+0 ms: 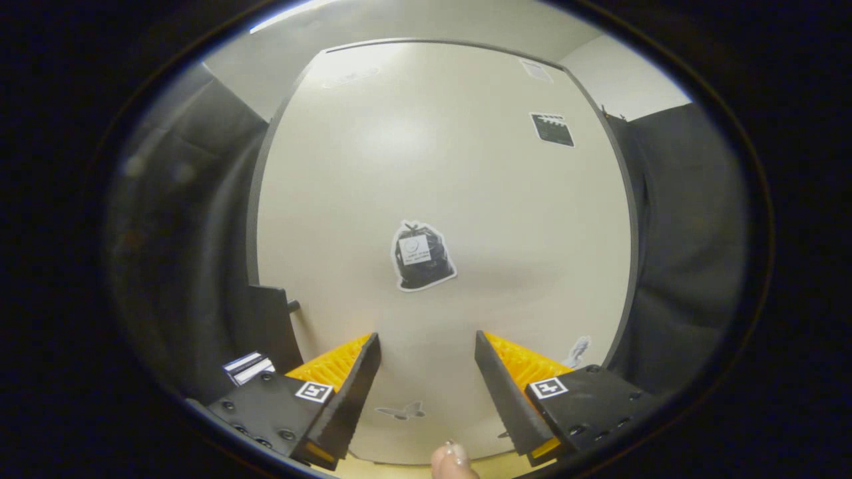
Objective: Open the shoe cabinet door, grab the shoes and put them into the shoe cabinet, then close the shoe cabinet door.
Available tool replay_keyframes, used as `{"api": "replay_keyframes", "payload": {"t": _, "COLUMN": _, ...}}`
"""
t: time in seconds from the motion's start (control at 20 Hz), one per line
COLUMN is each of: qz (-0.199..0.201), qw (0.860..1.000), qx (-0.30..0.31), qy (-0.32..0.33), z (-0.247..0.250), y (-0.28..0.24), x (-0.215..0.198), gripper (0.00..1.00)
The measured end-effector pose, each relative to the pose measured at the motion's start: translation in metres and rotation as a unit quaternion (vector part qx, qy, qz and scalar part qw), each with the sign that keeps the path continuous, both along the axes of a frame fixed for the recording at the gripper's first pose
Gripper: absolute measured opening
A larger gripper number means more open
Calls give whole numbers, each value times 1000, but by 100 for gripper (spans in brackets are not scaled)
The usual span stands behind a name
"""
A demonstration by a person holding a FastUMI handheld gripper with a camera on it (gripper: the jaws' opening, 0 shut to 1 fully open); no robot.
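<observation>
The cream shoe cabinet door (439, 173) stands close in front of me, its flat face reaching well beyond both fingers. A bin-bag sticker (422, 257) sits at its middle, just ahead of the fingertips. My gripper (426, 338) is open, with only the door's bare surface showing in the gap between its fingers. A person's fingertip (451, 460) shows low down between the fingers. A thin dark edge (256, 199) frames the door's left side. Whether the door is ajar I cannot tell.
Black cloth hangs to the left (186, 219) and right (685, 233) of the door. A dark block with a small knob (269, 326) stands by the door's lower left corner, and a small striped item (247, 367) lies beside it. More stickers dot the door, including a dark one (552, 129) high on the right.
</observation>
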State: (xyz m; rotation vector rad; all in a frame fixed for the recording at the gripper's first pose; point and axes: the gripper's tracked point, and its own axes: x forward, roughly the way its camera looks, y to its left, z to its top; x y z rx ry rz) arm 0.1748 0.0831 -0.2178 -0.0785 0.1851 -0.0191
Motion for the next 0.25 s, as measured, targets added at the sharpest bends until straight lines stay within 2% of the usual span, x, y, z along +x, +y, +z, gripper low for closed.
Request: {"api": "replay_keyframes", "payload": {"t": 0.25, "qz": -10, "qw": 1000, "qx": 0, "qy": -5, "z": 1, "y": -2, "x": -2, "gripper": 92}}
